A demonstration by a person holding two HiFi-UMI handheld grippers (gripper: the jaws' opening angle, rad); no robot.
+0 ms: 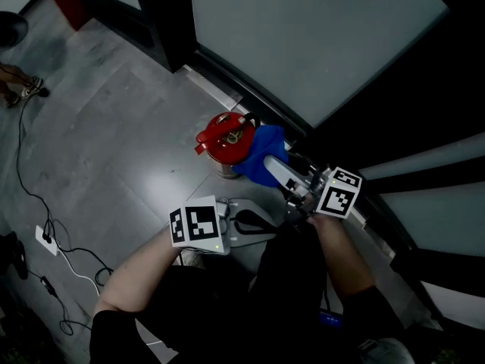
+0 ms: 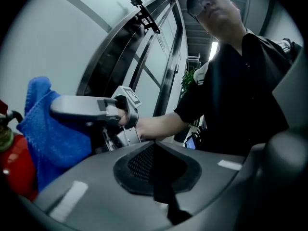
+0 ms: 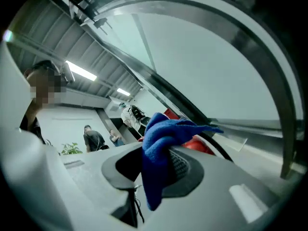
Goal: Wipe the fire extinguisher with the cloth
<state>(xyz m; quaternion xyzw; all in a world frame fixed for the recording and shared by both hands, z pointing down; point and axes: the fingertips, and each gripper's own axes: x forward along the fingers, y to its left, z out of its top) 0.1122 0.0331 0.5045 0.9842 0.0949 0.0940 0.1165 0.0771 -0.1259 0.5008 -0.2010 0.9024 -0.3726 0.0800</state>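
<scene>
Red metal fire extinguisher [image 1: 225,139] upright on grey floor [image 1: 114,127], frame centre. Right gripper [image 1: 274,170] jaws pinching blue fabric cloth [image 1: 261,149]; cloth touching extinguisher's frame-right side. Left gripper [image 1: 246,222] lower centre, jaws pressed together, empty.

The head view is being kept dim, with pale glare being thrown on the floor [image 1: 114,127] beside the fire extinguisher [image 1: 226,139]. Both gripper views are being warped and darkened at the edges; ceiling strip lights [image 3: 81,71] above the extinguisher are being overexposed.
</scene>
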